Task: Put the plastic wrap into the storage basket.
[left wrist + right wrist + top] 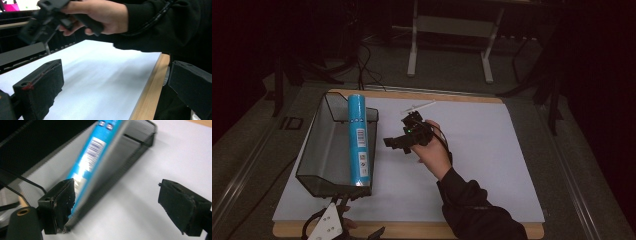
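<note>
So the blue tube (357, 140) was lying lengthwise in the black mesh basket (318, 150), propped along the basket's right wall with its far end poking up over the back rim. The basket sat on the left part of the white sheet (482, 155) covering the wooden table (532, 231).

The right gripper (398, 142) was held up over the sheet just right of the basket, pointing left toward it, not touching anything. In the right gripper view its jaws stood wide apart with nothing between them, just bare white sheet in the gap, and the tube (93, 160) and the mesh wall (130, 147) showed past the left jaw, a bit blurry. The right hand (432, 150) was wrapped around the gripper's body, black sleeve (472, 210) coming in from the bottom.

The left gripper (332, 222) was down at the near edge of the table, right by the basket's near corner. In its own view the jaws were spread wide, empty, with the sheet (100, 75) and the table's wooden edge (147, 100) between them. Further off in that view was the other hand (100, 15) holding the right gripper (37, 27).

A thin white stick (418, 107) lay on the sheet near the far edge, apart from everything else.
</note>
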{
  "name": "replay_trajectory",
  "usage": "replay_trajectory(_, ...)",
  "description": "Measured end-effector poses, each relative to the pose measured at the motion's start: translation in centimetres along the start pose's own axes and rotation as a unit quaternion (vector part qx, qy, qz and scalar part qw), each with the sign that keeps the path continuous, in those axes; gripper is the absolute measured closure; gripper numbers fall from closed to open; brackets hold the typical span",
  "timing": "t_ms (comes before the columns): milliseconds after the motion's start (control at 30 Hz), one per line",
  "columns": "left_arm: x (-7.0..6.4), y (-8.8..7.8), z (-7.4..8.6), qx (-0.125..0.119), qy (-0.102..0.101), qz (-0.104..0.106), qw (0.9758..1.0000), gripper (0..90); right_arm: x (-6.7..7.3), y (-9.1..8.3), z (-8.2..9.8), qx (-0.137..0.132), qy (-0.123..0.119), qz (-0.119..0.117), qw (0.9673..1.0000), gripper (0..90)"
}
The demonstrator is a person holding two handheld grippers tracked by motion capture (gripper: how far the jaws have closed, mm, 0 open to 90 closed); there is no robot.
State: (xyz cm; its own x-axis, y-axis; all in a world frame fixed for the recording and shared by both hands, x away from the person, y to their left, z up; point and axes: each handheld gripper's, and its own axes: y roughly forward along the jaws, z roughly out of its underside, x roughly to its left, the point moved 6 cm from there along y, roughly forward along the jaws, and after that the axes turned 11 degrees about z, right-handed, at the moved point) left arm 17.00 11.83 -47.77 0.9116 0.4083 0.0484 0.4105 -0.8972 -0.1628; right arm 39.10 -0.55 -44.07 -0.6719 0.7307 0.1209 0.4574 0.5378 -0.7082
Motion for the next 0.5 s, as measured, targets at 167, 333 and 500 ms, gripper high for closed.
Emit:
replay_trajectory(167,0.0,0.1,0.0,0.004,0.002,-0.001,1.0,0.6,-1.1,-1.1,1.9,0.004,-0.007,0.01,0.9999,13.9)
replay_trajectory(333,0.0,0.2,0.1,0.006,0.003,-0.002,1.0,0.6,-2.2,-2.1,3.7,0.001,-0.001,0.019,0.9998,13.4)
replay_trajectory(500,0.0,0.2,0.1,0.006,0.004,-0.002,1.0,0.6,-3.4,-2.9,5.3,-0.007,0.003,0.03,0.9995,13.0)
